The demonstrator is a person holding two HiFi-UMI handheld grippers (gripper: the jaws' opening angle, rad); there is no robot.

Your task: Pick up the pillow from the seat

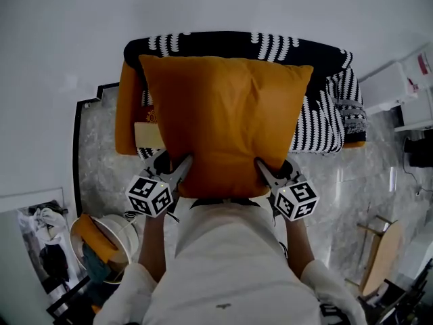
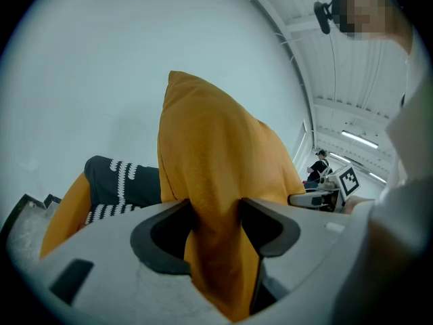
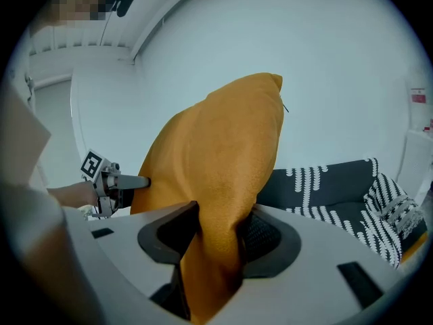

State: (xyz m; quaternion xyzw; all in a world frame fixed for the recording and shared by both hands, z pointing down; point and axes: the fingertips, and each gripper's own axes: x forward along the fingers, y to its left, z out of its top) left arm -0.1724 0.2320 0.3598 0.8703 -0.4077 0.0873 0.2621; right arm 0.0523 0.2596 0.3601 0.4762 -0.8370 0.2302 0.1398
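An orange square pillow (image 1: 223, 117) hangs lifted in front of the seat (image 1: 335, 114), which wears a black-and-white patterned cover. My left gripper (image 1: 184, 162) is shut on the pillow's near left corner, and the fabric (image 2: 215, 208) is pinched between both pads. Shut on the near right corner is my right gripper (image 1: 262, 165), with the cloth (image 3: 220, 229) bunched between its jaws. In the left gripper view the right gripper (image 2: 325, 196) shows past the pillow; the right gripper view shows the left gripper (image 3: 111, 181) at the pillow's far side.
The seat has an orange cushion edge (image 1: 126, 107) at its left. A white round bin (image 1: 115, 239) with cloth in it stands on the floor at lower left. A white cabinet (image 1: 399, 87) stands at the right. A plain white wall (image 1: 216, 5) runs behind the seat.
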